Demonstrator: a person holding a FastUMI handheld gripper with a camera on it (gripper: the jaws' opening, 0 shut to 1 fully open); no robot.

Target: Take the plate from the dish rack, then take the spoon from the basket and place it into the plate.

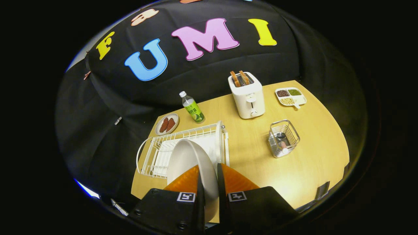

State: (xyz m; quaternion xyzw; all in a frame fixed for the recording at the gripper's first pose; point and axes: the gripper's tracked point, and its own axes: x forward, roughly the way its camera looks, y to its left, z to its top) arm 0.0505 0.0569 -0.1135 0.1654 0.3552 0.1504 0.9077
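Observation:
A pale round plate (189, 163) stands on edge, pinched by its rim between my two fingers, so my gripper (209, 178) is shut on it. The plate hangs over the white wire dish rack (183, 138), which lies just beyond the fingers on the wooden table (313, 163). A small wire basket (283, 137) stands ahead and to the right of the fingers, past the rack. Inside it I see the top of a spoon (282, 143), its shape unclear.
A white toaster (247, 95) with two slices in it stands behind the rack. A green-labelled bottle (192, 107) and a small dish of brown pieces (167, 124) sit beyond the rack. A divided tray of grains (290, 96) lies at the far right corner.

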